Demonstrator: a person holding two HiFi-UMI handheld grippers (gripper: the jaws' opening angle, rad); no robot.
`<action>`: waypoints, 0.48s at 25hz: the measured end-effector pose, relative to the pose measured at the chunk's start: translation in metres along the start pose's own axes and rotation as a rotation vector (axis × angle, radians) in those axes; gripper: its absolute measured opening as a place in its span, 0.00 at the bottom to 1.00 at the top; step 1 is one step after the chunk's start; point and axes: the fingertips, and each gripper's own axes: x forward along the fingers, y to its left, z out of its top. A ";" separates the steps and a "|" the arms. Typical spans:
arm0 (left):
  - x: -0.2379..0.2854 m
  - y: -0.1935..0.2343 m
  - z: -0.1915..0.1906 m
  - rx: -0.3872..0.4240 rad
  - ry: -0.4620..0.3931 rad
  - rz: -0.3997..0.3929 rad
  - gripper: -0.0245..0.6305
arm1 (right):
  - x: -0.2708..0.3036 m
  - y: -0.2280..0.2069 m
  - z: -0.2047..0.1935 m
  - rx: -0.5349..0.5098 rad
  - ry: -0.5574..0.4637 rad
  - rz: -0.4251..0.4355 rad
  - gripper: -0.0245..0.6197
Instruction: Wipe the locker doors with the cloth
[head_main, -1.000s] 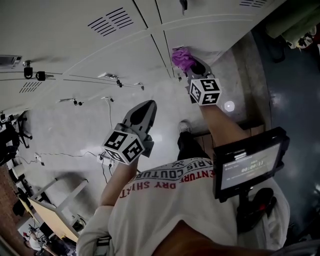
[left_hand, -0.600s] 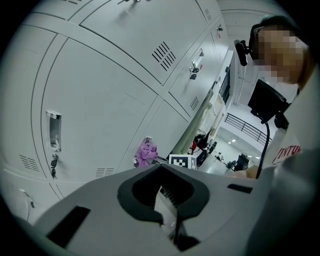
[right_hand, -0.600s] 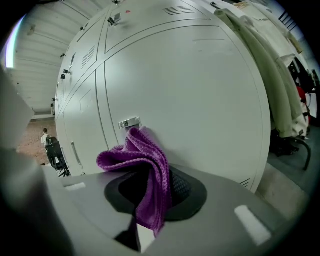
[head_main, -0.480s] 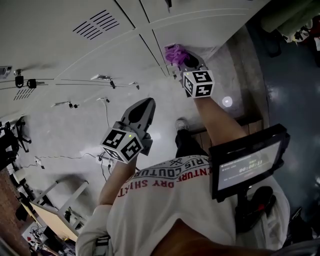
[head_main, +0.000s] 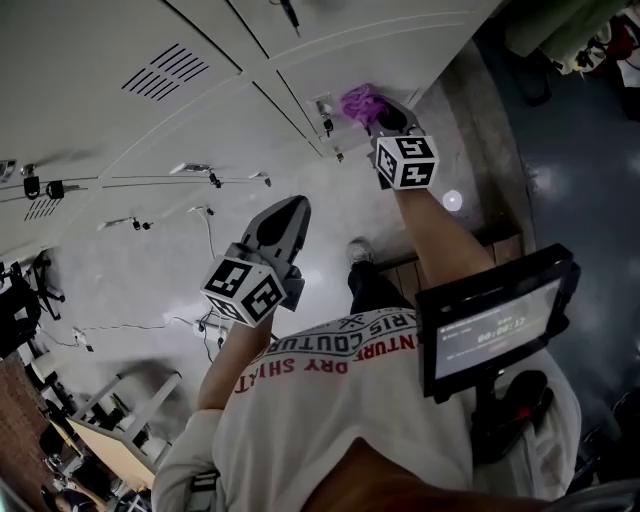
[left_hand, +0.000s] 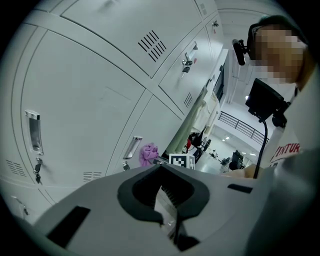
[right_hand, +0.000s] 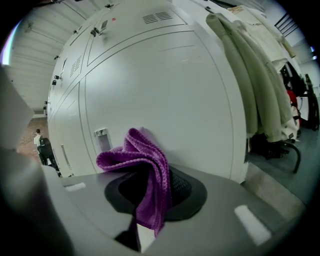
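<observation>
My right gripper (right_hand: 150, 210) is clamped on a fold of the purple cloth (right_hand: 142, 165). It looks soft, light and floppy, so I judge that a bunched grip near its middle suits it. My left gripper (left_hand: 170, 210) is closed on nothing. The cloth's top seems to touch the locker door (right_hand: 165, 90). There is a handle (right_hand: 101, 140) just left of it, hanging coats (right_hand: 255, 85) crowd the right, and there is open panel above.
</observation>
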 end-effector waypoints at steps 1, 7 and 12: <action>0.002 0.000 0.001 0.002 0.000 -0.002 0.04 | -0.003 -0.010 0.002 0.008 -0.006 -0.019 0.14; 0.010 0.001 0.001 0.006 -0.003 -0.008 0.04 | -0.018 -0.079 0.012 0.062 -0.035 -0.159 0.14; 0.010 0.003 -0.004 0.010 0.002 -0.009 0.04 | -0.025 -0.109 0.014 0.064 -0.039 -0.222 0.14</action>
